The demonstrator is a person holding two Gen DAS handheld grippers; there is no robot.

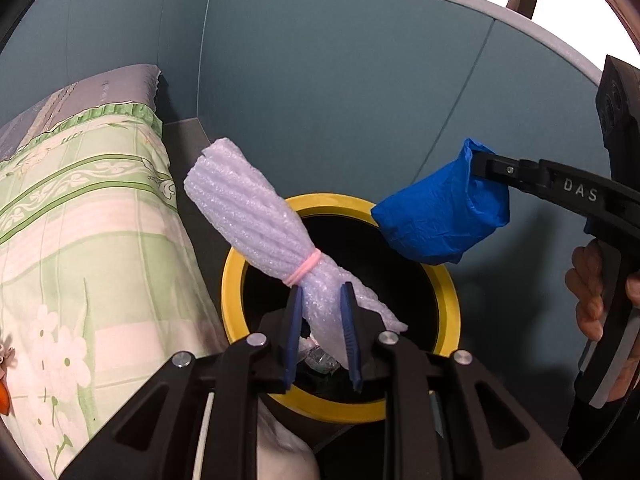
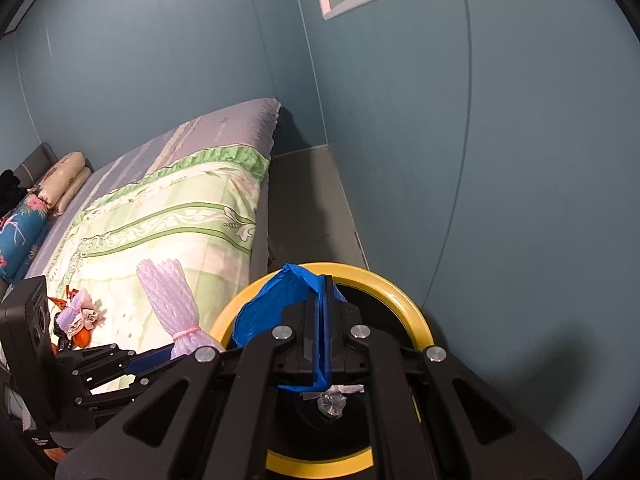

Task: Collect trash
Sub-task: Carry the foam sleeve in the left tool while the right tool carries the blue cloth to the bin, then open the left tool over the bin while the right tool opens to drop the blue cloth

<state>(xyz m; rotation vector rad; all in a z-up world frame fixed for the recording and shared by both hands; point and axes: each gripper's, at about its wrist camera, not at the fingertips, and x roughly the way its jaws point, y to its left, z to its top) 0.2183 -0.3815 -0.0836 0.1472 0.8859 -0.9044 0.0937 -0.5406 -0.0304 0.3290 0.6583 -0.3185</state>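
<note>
Trash is held above the bin [image 1: 232, 280], a black pail with a yellow rim on the floor between the bed [image 1: 80, 220] and the blue wall. To do the drop well, each piece should probably be centred over the opening before the jaws part, the long bundle tipped down so it does not catch the rim. The left gripper [image 1: 322, 316] is partly closed on a foam bundle [image 1: 248, 220] tied with a pink band. The right gripper [image 2: 320, 320] is clamped nearly flat on a crumpled blue glove [image 1: 440, 216]. Crumpled wrappers [image 2: 332, 402] already lie inside.
</note>
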